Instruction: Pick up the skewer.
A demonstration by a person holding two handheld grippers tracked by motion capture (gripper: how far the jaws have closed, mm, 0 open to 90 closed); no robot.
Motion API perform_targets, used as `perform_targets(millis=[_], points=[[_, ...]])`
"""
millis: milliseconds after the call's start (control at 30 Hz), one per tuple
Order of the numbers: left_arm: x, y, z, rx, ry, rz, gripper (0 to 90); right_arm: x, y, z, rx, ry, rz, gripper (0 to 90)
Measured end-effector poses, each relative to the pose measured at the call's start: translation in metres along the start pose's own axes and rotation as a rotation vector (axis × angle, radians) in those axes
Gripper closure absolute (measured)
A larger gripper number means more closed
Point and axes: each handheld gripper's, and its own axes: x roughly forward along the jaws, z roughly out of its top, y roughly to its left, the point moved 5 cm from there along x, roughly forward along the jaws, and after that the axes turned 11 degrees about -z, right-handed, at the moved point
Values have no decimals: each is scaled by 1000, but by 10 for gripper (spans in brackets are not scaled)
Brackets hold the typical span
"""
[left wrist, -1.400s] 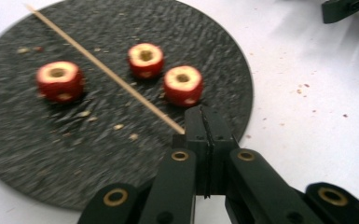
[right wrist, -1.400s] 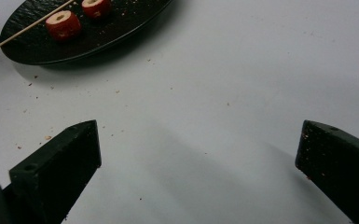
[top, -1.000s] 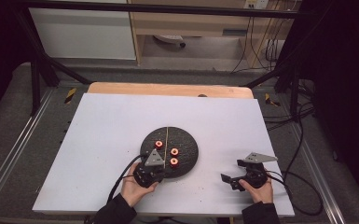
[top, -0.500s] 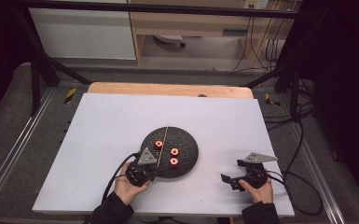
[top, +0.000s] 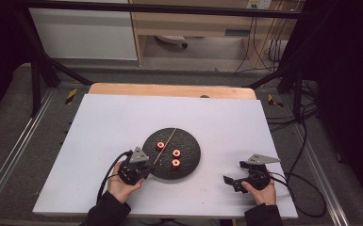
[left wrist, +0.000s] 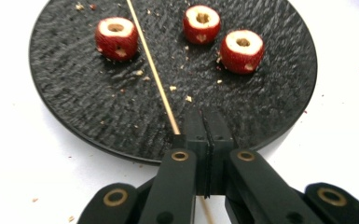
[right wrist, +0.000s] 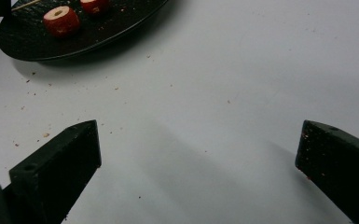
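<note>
The left hand-held gripper (top: 144, 165) sits at the near-left rim of the plate (top: 191, 162), its jaws pressed together on the near end of the skewer (left wrist: 151, 70). In the left gripper view the stick passes between the pads and runs out across the plate, with one fruit piece (left wrist: 116, 38) on its left and two pieces, (left wrist: 201, 23) and (left wrist: 242, 50), on its right. None is on the stick yet, so the step in hand looks like taking up the skewer for threading.

The next move probably calls for steering the tip toward a cored hole and keeping the thin stick from twisting.

To the right, well away from the plate, the right hand-held gripper (top: 235, 181) rests low over the surface (top: 108, 122) with jaws wide apart and nothing between them; it is likely needed to steady a piece.
</note>
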Motion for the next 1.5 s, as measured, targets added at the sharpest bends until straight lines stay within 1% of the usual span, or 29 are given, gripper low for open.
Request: perform_targets(millis=[33,133,167,200,267,433,567,633,700,833,967,1033,1167,1200,1300,1367,1500], points=[[-3,0,2,-4,-9,5,888,0,0,0,0,1,0,7],[-10,1,10,-17,-40,30,798,0,0,0,3,0,0,7],[-11,2,13,-20,-43,40,763,0,0,0,3,0,0,7],[-12,3,16,-23,-35,49,723,0,0,0,5,2,1,7],[-8,6,20,-46,-2,57,638,0,0,0,5,3,2,7],[10,11,27,-63,114,89,586,1,0,0,2,5,4,6],[18,16,32,-85,169,97,598,0,0,0,5,4,7,6],[20,18,34,-97,184,105,612,0,0,0,6,5,9,6],[22,19,34,-106,199,102,643,0,0,0,5,4,10,6],[24,18,33,-103,229,103,695,0,0,0,3,2,9,6],[25,17,33,-104,243,110,745,0,0,0,2,3,11,6],[27,17,33,-103,256,121,764,0,1,0,10,5,13,6],[30,16,33,-109,272,127,793,0,1,0,9,6,14,5],[30,16,33,-110,277,130,805,0,0,0,3,4,13,5],[30,15,34,-119,280,141,839,0,0,0,3,4,13,5],[31,15,34,-131,278,145,867,0,0,0,2,4,14,5],[31,16,34,-145,262,153,875,0,0,0,3,2,14,5]])
